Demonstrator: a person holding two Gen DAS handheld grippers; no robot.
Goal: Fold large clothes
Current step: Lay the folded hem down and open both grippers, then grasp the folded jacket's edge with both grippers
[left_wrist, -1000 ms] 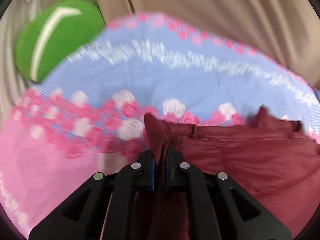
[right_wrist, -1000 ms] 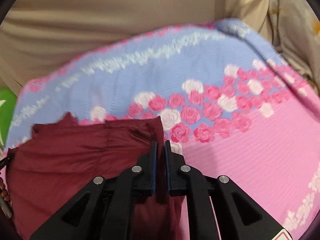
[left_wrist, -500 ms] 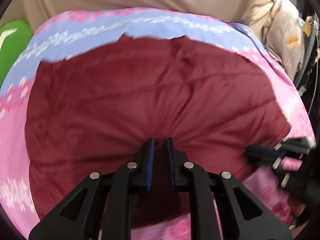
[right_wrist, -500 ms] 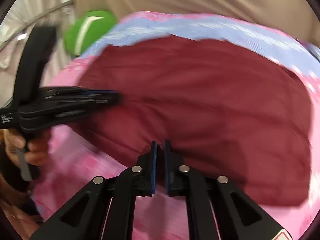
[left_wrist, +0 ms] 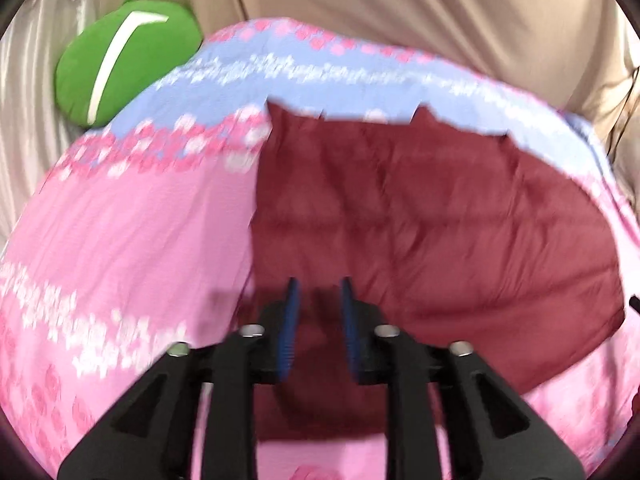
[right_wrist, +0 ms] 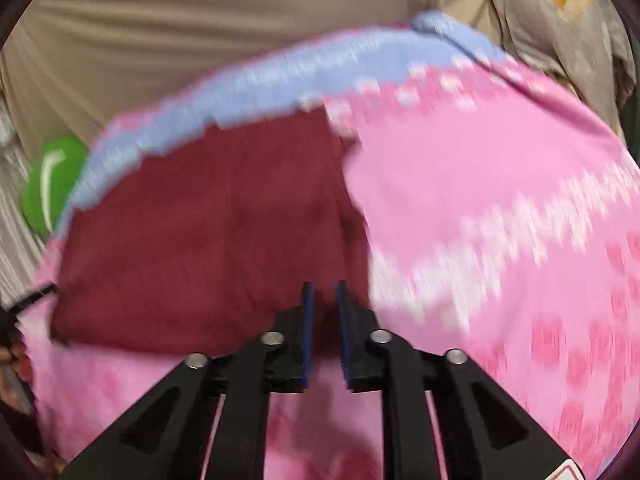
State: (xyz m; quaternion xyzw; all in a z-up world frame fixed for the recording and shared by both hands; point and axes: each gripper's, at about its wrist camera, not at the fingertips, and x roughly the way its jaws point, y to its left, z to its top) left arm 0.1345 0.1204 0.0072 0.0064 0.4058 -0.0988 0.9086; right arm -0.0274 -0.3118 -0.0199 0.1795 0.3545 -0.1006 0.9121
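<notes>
A bed covered by a floral bedspread (left_wrist: 132, 232) carries everything: the cover is pink over most of its surface, with bands of white and darker pink roses, and turns pale blue toward the far edge near the beige headboard (left_wrist: 400, 12). A dark red garment (left_wrist: 420, 220) lies flat and spread directly on the bedspread, its far edge reaching onto the blue band and its near edge on the pink. A green cushion (left_wrist: 124, 60) with a white stripe sits at the far left corner, just beside the cover's edge.

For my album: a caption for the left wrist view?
Left gripper opening over maroon garment on pink floral sheet.
</notes>
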